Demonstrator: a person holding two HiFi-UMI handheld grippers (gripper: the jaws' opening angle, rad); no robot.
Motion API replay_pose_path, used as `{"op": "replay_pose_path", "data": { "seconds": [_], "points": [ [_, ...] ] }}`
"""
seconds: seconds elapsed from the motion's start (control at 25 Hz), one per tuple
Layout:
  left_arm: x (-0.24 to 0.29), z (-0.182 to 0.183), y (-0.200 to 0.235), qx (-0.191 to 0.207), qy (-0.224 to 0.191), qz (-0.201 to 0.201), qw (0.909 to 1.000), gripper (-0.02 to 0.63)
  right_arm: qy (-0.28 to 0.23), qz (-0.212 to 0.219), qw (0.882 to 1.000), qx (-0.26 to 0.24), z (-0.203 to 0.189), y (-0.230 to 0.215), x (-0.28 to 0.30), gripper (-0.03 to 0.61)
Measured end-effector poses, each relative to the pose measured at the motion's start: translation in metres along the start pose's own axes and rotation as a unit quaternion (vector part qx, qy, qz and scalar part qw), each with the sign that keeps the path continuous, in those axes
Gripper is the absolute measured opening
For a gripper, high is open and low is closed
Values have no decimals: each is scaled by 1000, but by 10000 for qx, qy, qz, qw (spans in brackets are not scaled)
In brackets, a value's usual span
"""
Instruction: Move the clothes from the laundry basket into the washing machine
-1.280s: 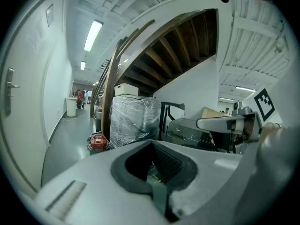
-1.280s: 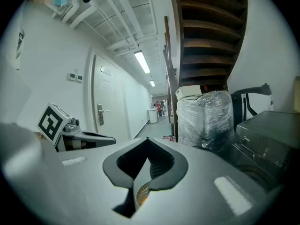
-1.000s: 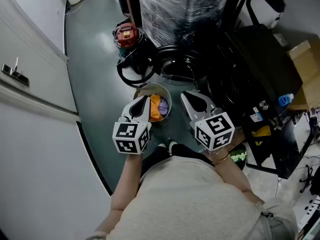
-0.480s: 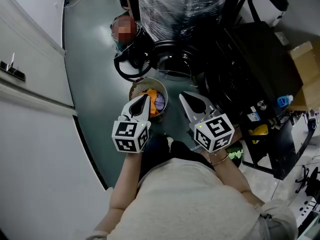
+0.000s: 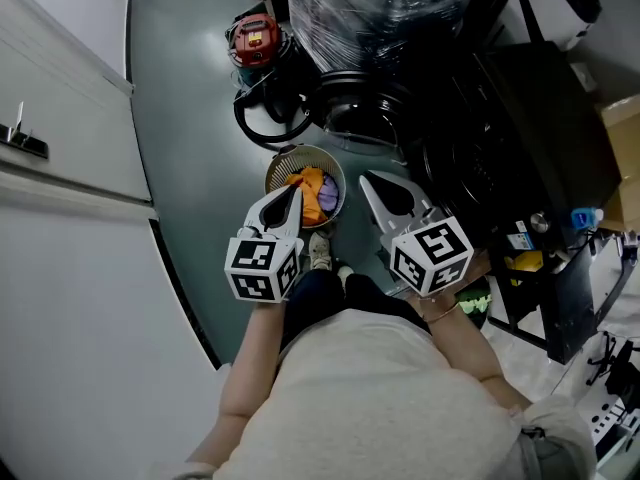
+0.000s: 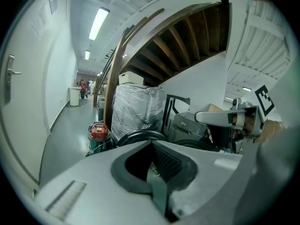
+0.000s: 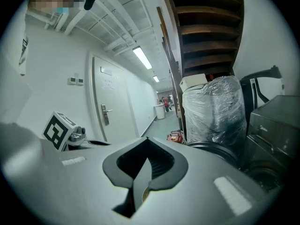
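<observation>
One dark washing machine (image 5: 545,118) at right. Laundry basket (image 5: 285,160) on floor just ahead of feet, well short of machine. Clothes (image 5: 315,190), orange and purple, all inside basket. Left gripper (image 5: 292,194) over basket's near edge, right gripper (image 5: 368,182) just beside basket. Both have jaws pressed together, nothing held. Step: likely reach for first garment. Next: open jaws, drop into basket, pinch cloth.

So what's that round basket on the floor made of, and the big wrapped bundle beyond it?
Basket: looks woven, maybe wicker or straw, tan and matte; too small to be sure. Bundle: wrapped in clear plastic film, glossy with crinkled highlights.
</observation>
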State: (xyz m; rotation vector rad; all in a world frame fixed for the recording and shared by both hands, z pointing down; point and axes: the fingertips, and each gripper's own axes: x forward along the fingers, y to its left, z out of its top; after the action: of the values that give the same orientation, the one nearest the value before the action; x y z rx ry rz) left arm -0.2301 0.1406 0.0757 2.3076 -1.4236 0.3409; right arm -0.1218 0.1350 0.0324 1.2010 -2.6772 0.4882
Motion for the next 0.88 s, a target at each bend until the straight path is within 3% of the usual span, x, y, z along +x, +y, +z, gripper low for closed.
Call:
{"op": "replay_pose_path", "data": {
  "seconds": [0.48,0.88],
  "points": [
    [52,35,84,-43,47,-154,9999,1,93,37,10000,5,22,-7,98,23],
    [72,23,107,-106,357,-401,9985,1,332,-72,9994,109,16,-12,127,23]
  ]
}}
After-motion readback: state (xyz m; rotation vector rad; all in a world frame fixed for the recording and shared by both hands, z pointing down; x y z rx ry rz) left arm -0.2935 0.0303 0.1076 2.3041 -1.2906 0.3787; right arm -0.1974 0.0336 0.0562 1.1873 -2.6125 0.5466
